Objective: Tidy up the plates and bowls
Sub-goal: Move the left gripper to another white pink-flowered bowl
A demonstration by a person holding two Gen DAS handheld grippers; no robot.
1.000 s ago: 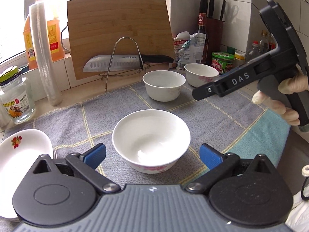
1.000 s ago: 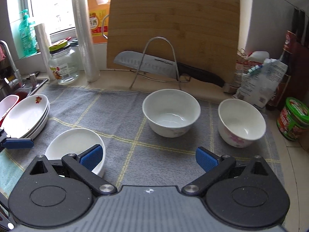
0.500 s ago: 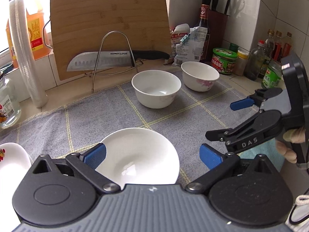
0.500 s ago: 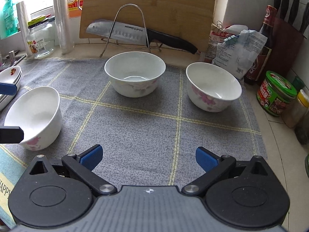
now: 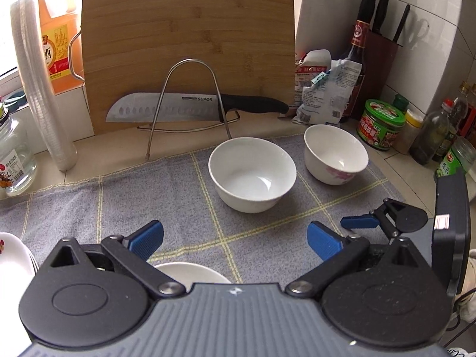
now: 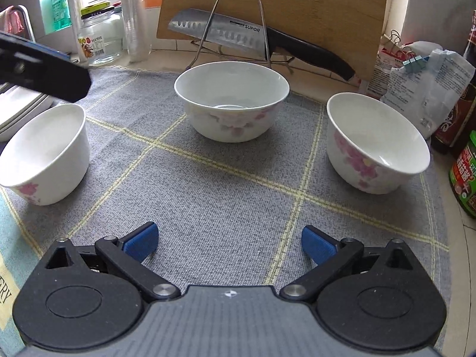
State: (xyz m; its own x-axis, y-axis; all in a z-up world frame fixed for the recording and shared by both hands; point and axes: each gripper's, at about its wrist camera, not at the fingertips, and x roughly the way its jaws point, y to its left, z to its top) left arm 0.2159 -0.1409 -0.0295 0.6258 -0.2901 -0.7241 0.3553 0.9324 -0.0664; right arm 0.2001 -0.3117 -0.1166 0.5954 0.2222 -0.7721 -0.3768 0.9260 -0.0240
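Three white bowls with pink flowers stand on a grey checked cloth (image 6: 226, 190). In the right wrist view they are the left bowl (image 6: 44, 151), the middle bowl (image 6: 232, 101) and the right bowl (image 6: 374, 142). My right gripper (image 6: 229, 242) is open and empty, low over the cloth in front of them. My left gripper (image 5: 235, 239) is open and empty, above the left bowl (image 5: 190, 272), whose rim shows under its body. The middle bowl (image 5: 253, 172) and right bowl (image 5: 336, 154) lie ahead of it. Stacked white plates (image 5: 12, 255) sit at the far left.
A bamboo cutting board (image 5: 190, 44) and a knife (image 5: 178, 108) on a wire rack stand at the back. A glass jar (image 5: 15, 154), plastic roll (image 5: 38, 89), oil bottle (image 5: 56, 29), packets (image 5: 324, 89), sauce bottle (image 5: 357, 59), knife block and green tin (image 5: 380, 125) line the counter.
My left gripper has moved forward over the left bowl, which now sits mostly under its body. My right gripper has dropped lower and closer to the bowls. Both stay open.
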